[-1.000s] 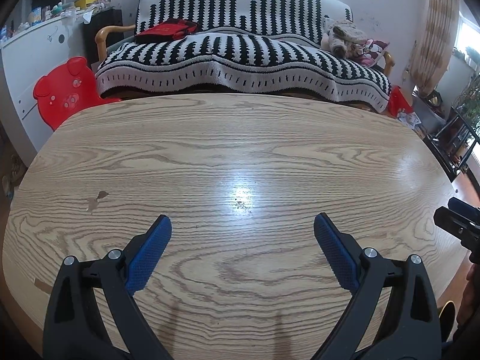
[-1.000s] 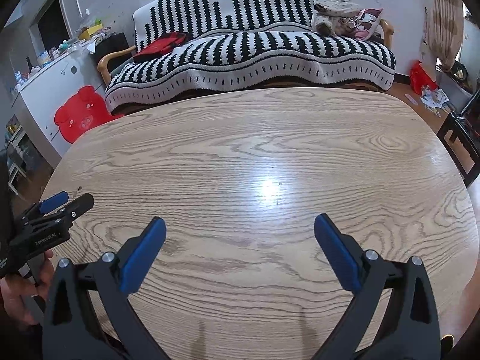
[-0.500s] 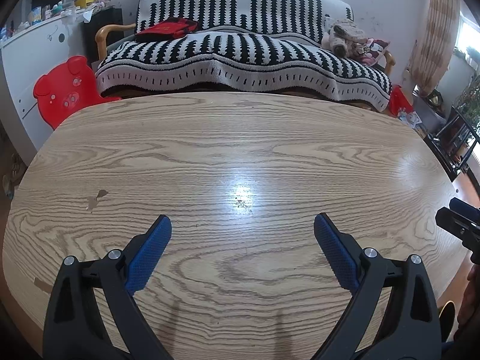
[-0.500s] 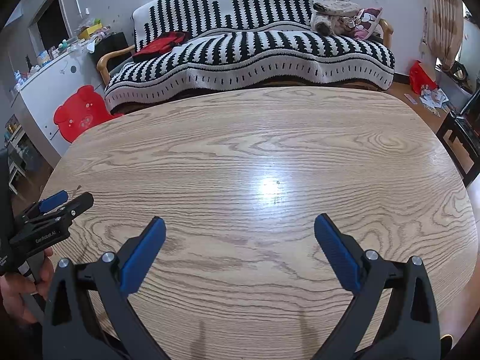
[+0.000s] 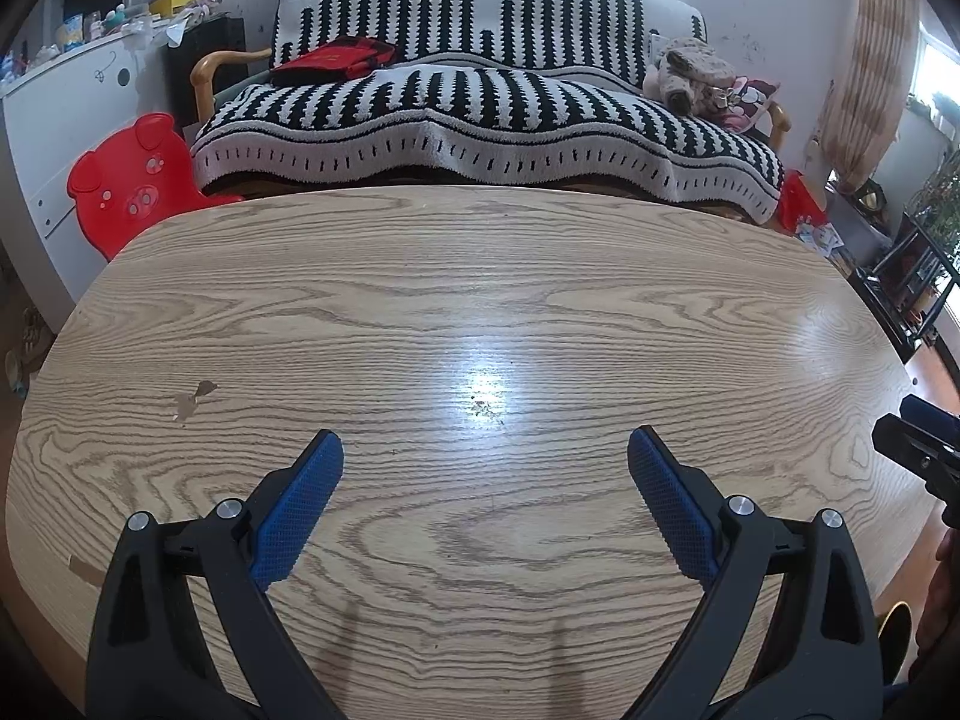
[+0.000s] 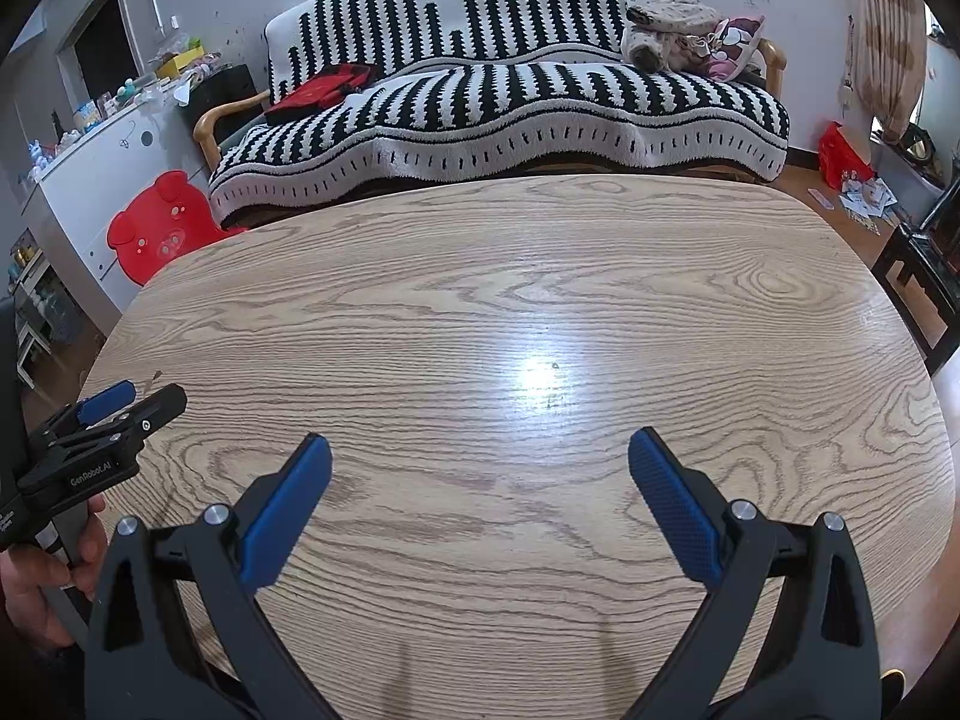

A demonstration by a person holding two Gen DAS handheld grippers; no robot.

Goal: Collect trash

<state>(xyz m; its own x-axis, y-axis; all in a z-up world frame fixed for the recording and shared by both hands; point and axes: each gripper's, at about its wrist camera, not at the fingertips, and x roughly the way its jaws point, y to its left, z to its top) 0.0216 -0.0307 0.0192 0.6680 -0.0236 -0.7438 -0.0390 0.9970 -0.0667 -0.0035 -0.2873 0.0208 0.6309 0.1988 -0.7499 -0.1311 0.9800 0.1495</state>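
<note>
At the bottom of the left wrist view the left gripper (image 5: 485, 456) hangs over the desk (image 5: 480, 300), its blue-padded fingers (image 5: 297, 507) spread wide with only bare wood grain between them. The right wrist view shows the same for the right gripper (image 6: 480, 456): fingers (image 6: 675, 504) far apart, holding nothing.

At the lower left of the right wrist view, the left gripper's side carries white lettering that reads "GenRobot.AI", and a hand (image 6: 36, 594) grips its handle below. At the right edge of the left wrist view the tip of the right gripper pokes in.

No trash can be made out on the desk, so no direction or long axis can be given for it. Left of centre in the left wrist view a small chipped mark (image 5: 195, 396) breaks the veneer, and a bright glare sits mid-frame.

Beyond the far edge stands a sofa (image 5: 480, 102) under a black-and-white striped cover, with a red bag (image 5: 336, 57) on its left. At the upper left is a red pig-shaped chair (image 5: 135, 180).
</note>
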